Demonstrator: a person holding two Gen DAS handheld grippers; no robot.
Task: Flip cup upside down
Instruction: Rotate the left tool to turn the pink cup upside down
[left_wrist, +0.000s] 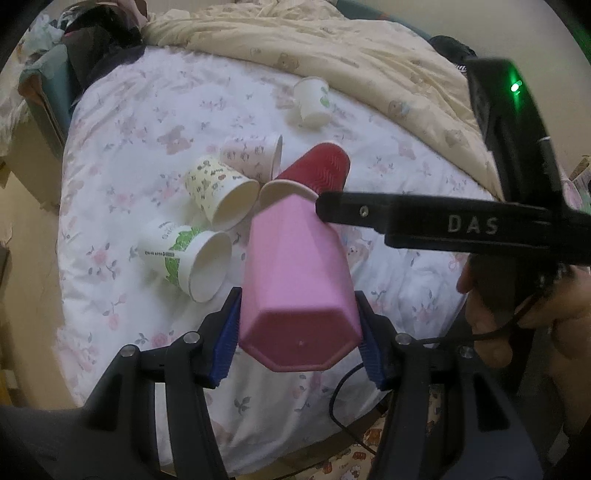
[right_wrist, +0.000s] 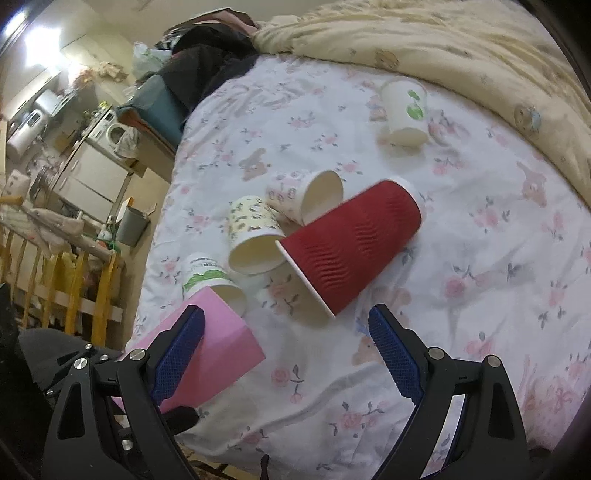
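My left gripper (left_wrist: 297, 334) is shut on a pink faceted cup (left_wrist: 295, 280), held off the bed with its flat base toward the camera; the cup also shows at the lower left of the right wrist view (right_wrist: 218, 343). A red ribbed cup (right_wrist: 351, 243) lies on its side on the floral sheet, open end toward me. My right gripper (right_wrist: 286, 345) is open and empty just in front of the red cup; its finger (left_wrist: 424, 218) crosses the left wrist view beside the pink cup's far end.
Three paper cups lie on their sides left of the red one: a green-print cup (left_wrist: 184, 258), a yellow floral cup (left_wrist: 218, 195) and a pink floral cup (left_wrist: 255, 155). A white cup (right_wrist: 404, 110) stands upside down farther back. A cream duvet (left_wrist: 332, 48) bounds the far side.
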